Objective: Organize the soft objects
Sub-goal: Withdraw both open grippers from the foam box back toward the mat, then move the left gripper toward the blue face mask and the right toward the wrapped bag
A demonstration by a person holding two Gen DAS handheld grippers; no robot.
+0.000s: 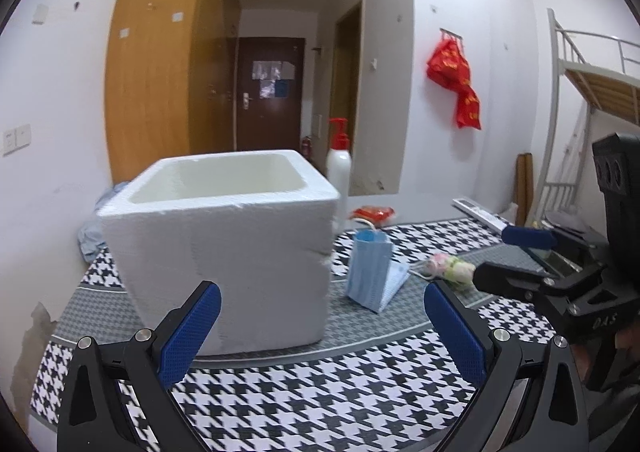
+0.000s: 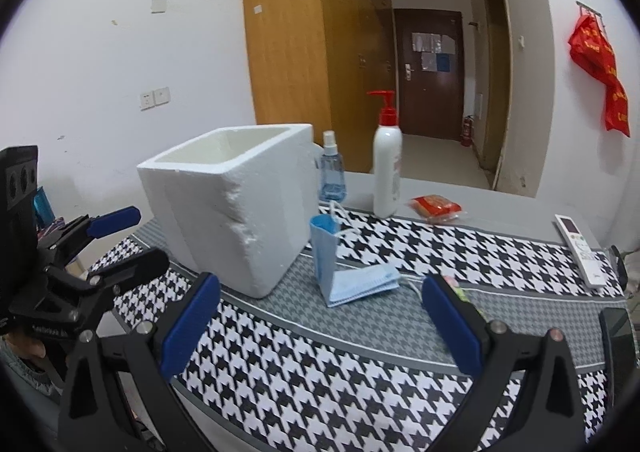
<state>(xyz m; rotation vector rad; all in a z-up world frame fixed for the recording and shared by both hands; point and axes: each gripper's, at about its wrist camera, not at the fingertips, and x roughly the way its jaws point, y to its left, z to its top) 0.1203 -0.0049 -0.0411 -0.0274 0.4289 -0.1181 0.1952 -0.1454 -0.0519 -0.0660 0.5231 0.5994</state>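
A: Where are the masks?
B: The blue face masks (image 2: 352,276) lie on the houndstooth cloth (image 2: 320,380), just beside the foam box (image 2: 232,208).
A: And the grippers?
B: Left gripper (image 1: 320,328) and right gripper (image 2: 320,326) both spread wide, holding nothing

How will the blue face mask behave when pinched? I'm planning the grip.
The face mask is probably floppy: it lies bent, one half leaning on the foam box. It looks thin and light, so it may sag. Its ear loops trail loose and could snag.
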